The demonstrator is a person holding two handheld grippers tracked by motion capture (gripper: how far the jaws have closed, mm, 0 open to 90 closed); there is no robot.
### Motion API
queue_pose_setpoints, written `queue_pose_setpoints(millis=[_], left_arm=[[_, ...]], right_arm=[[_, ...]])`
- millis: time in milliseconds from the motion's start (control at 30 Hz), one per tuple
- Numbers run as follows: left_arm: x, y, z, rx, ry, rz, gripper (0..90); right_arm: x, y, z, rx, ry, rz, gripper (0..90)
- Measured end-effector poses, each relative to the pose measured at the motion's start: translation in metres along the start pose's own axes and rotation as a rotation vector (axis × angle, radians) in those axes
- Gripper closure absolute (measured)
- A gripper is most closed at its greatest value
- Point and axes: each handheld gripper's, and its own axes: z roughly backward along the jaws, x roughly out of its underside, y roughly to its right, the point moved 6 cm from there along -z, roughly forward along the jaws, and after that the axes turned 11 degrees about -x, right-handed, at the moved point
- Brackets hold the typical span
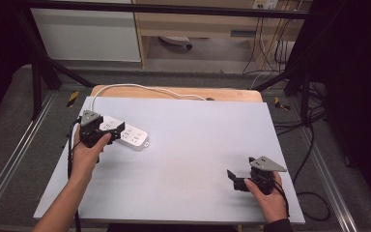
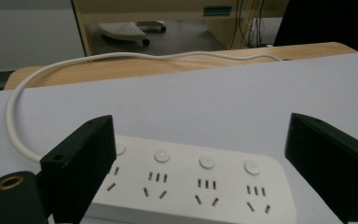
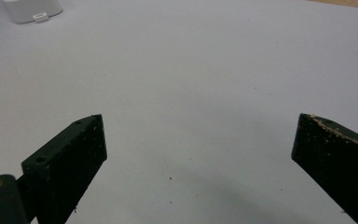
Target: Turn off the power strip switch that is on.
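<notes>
White four-outlet power strip (image 1: 125,133) lying flat on the grey-white table sheet (image 1: 198,145), at the left side, long axis running from upper left to lower right in the high view. Left gripper (image 1: 107,134) poised at the strip's cord end, jaws spread wide and straddling the body without visible contact. In the left gripper view, power strip (image 2: 191,179) directly ahead and crosswise between the two black jaws, four round buttons and four socket groups facing up; left jaw overlapping the leftmost socket, right jaw standing off beyond the rounded far end. Left hand (image 1: 84,154) plainly nearer; right gripper (image 1: 236,178) well apart at the lower right of the sheet, jaws likewise spread with nothing between them, pointing toward the strip. In the right gripper view, one rounded end of the strip (image 3: 31,9) cut off at the top left corner, bare sheet ahead. White cord (image 1: 140,88) looping from the strip's left end up and across the wooden table edge (image 1: 174,93), its plug end not made out. Probable next requirement: closing across the strip's narrow width, square to the long axis. Height of the left jaws above the sheet hard to judge; near side of the strip cropped by the frame's lower edge.
</notes>
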Motion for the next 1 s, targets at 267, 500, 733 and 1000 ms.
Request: queue_pose_setpoints(millis=[267, 500, 733, 1000], left_arm=[[-0.011, -0.008, -0.02, -0.026, -0.005, 0.012, 10.2], [-0.011, -0.015, -0.031, -0.047, -0.025, 0.023, 11.7], [-0.006, -0.016, -0.04, -0.049, -0.036, 0.023, 13.3], [0.001, -0.016, -0.05, -0.053, -0.066, 0.015, 13.2]], right_arm=[[0.0, 0.001, 0.001, 0.006, 0.002, -0.002, 3.5], [-0.001, 0.001, 0.001, 0.002, 0.004, 0.001, 3.6], [-0.001, 0.0, 0.001, -0.004, 0.004, 0.002, 3.5], [-0.002, 0.0, 0.0, -0.01, -0.001, 0.013, 3.6]])
